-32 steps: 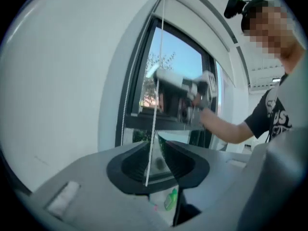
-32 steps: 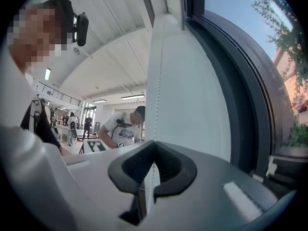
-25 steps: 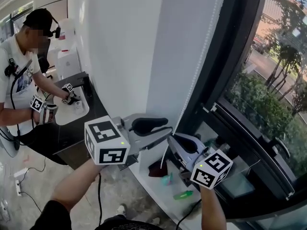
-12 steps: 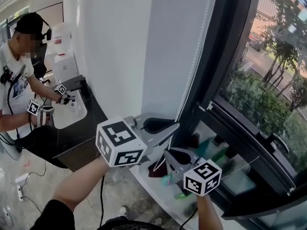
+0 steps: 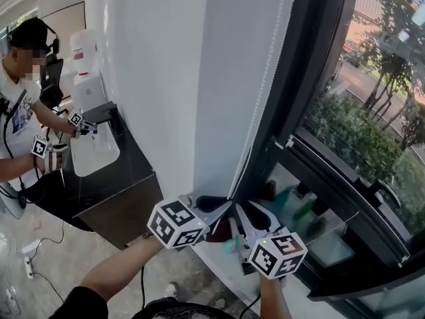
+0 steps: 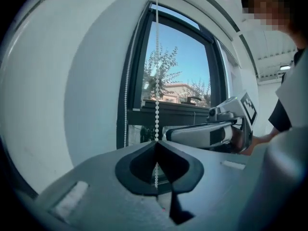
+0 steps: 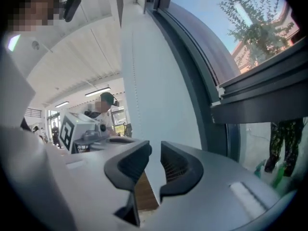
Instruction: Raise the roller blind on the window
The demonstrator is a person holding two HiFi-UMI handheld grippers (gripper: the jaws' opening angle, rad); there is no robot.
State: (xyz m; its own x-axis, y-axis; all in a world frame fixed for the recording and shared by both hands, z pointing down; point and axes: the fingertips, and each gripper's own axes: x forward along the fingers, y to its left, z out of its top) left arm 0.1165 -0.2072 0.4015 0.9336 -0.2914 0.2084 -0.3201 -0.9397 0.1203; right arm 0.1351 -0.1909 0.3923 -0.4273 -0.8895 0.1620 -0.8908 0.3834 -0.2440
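Two tongs work here: left tongs [image 6: 156,146], just closed, clamp the bead chain [image 6: 157,81] rising toward twelve o'clock; right tongs [image 7: 155,153], just opening, stand apart, empty.

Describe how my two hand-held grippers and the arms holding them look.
The left hand-held gripper and right hand-held gripper are alike: grey moulded bodies with black ribbed jaw pads, each carrying a white cube printed with black square markers. A thin black cable hangs below each. The forearms are bare; a black short sleeve shows on the left arm.
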